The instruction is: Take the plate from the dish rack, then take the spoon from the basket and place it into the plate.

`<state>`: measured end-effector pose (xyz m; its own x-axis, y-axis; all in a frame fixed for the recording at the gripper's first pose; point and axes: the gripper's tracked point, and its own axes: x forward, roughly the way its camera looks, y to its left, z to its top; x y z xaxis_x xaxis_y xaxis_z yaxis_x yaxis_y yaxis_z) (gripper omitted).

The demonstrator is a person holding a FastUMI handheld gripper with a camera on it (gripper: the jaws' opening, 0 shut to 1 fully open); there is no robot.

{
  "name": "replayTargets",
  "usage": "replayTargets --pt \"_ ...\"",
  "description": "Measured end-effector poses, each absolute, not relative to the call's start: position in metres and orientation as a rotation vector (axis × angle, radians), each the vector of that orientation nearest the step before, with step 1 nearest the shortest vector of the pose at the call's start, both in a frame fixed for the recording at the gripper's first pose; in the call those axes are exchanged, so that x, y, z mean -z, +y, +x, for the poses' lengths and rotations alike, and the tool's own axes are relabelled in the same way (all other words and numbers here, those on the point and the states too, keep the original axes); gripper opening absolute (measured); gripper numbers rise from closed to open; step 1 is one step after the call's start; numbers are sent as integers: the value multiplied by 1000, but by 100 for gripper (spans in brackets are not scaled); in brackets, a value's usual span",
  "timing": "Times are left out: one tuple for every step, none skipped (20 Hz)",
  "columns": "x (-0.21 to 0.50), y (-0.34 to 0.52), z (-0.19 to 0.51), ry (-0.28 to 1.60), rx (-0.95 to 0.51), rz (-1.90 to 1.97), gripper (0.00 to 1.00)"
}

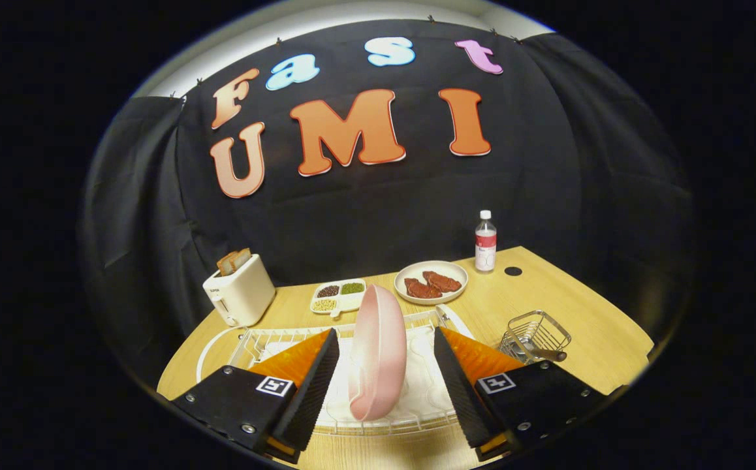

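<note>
A pink plate [378,352] stands on edge in the white wire dish rack [410,424]. My gripper [386,339] is open, with one finger on each side of the plate and a gap left on both sides. To the right of the rack sits a small wire basket [538,334]. A spoon [535,353] lies in the basket, its dark handle sticking out toward the right finger.
On the wooden table [580,313] beyond the rack stand a white toaster [239,290] with bread, a divided dish [339,296] of beans, a plate of meat [431,282] and a bottle [485,241]. The table's right edge runs close past the basket.
</note>
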<state>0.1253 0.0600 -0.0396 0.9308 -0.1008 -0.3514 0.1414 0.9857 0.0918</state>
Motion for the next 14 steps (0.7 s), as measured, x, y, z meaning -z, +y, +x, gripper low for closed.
replayTargets --pt "42 53 133 371 158 87 84" --pt "45 48 138 387 189 50 83" --pt "48 45 144 409 210 17 76" --pt "52 44 145 434 224 -3 73" --pt "58 43 148 460 240 -8 64" --pt "63 44 150 484 251 -5 55" --pt "68 48 151 505 255 -4 47" --pt "71 48 153 520 263 -5 38" --pt "73 46 154 532 282 -12 28" --pt "72 44 156 530 293 -17 25" --pt "69 47 157 524 300 -15 23" --pt "69 48 157 533 307 -18 23" --pt "69 49 156 537 311 -29 22" --pt "66 50 157 539 312 -40 21"
